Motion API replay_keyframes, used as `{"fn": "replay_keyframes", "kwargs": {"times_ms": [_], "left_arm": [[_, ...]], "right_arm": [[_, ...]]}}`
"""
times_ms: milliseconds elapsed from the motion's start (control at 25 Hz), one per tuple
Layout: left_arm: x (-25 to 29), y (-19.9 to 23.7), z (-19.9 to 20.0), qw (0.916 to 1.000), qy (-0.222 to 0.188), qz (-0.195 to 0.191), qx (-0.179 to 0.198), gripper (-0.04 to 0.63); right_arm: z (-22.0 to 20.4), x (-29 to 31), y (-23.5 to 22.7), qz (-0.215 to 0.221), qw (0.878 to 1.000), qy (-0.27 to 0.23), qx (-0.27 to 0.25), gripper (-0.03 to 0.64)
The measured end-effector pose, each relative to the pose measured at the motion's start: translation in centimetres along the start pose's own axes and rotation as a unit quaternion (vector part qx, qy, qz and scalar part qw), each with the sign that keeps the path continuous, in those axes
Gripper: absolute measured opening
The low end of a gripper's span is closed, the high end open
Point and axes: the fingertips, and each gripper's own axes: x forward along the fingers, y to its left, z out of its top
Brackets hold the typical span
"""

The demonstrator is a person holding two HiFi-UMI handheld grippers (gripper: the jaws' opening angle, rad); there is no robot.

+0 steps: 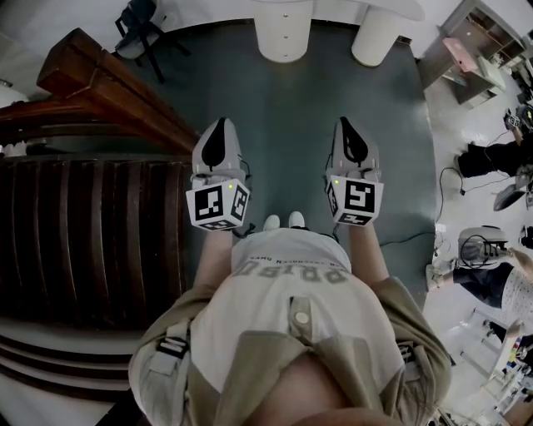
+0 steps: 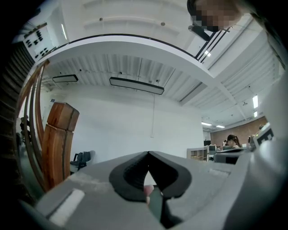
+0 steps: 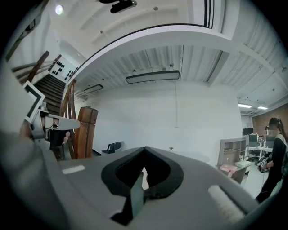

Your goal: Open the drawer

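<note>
Both pairs of jaws were pressed together on nothing. In the head view the left gripper sat left of centre and the right gripper right of centre, side by side and apart, both over grey floor above the person's shoes. The drawer could not be made out in any view, so its place relative to the jaws could not be told. Nearest the left gripper was a dark wooden staircase filling the left of the frame, its rail running to the upper left. At the top edge two white pillars were cut off, and a chair in the upper left corner was partly out of frame. A shelf unit in the upper right was small and warped by the lens; whether it held drawers was unclear. Each gripper view showed its closed tips at lower centre against a white wall, with a wooden post at the left. The gripper bodies hid the bottom of both those views. People at the right edges were too small to read
</note>
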Motion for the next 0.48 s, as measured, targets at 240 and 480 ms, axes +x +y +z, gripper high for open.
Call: {"fn": "replay_keyframes", "kwargs": {"times_ms": [240,480], "left_arm": [[0.5,0.8,0.2,0.9999,0.002,0.003,0.012,0.006],[0.8,2.7,1.2,0.9998,-0.004,0.009,0.019,0.059]], "right_arm": [[0.4,0.1,-0.9,-0.009,0.999,-0.017,0.036,0.003],[1.0,0.1,-2.7,-0.016,0.998,-0.033,0.045,0.239]]}}
